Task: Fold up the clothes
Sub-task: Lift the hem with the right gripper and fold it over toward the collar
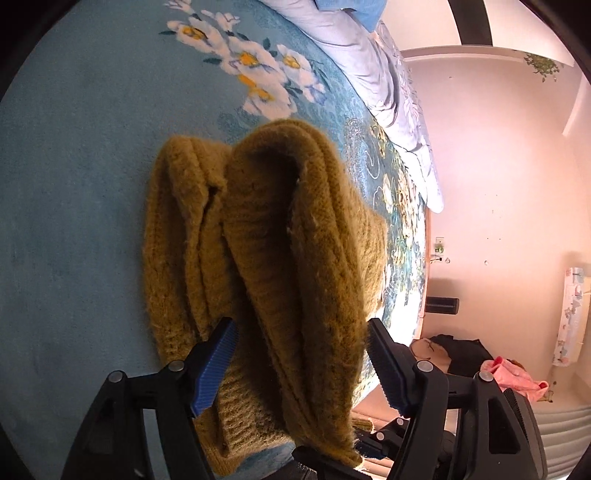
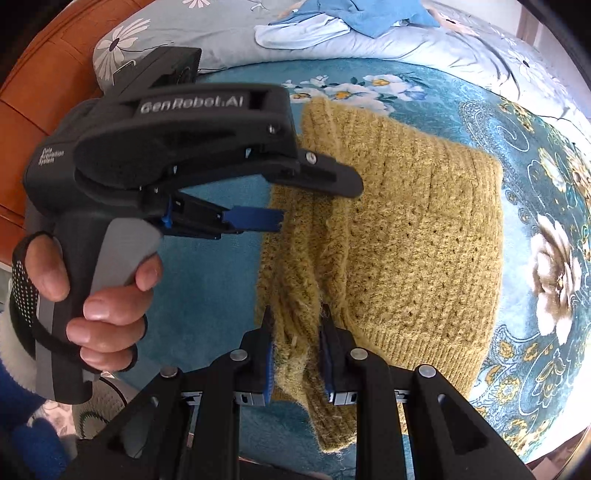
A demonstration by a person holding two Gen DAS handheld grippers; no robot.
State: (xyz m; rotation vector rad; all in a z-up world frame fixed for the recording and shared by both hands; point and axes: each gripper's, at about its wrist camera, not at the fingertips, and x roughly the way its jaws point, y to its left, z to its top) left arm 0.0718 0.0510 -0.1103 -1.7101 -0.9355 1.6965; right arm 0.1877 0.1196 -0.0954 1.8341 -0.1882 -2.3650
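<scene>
A mustard-yellow knitted sweater [image 2: 413, 236] lies partly folded on a blue floral bedspread [image 2: 207, 295]. My right gripper [image 2: 295, 350] is shut on a bunched fold at the sweater's near left edge. My left gripper [image 1: 301, 354] is open, its blue pads on either side of a thick raised fold of the sweater [image 1: 280, 236] without pinching it. The left gripper also shows in the right wrist view [image 2: 314, 199], held by a hand at the sweater's left side, jaws apart above and below the edge.
Pale blue floral pillows and a quilt [image 2: 332, 40] lie along the bed's far side, with a blue garment [image 2: 369, 14] on top. A wooden headboard [image 2: 44, 74] is at the left. Beyond the bed edge are a pink wall [image 1: 498, 166] and pink and dark clothes [image 1: 509, 373].
</scene>
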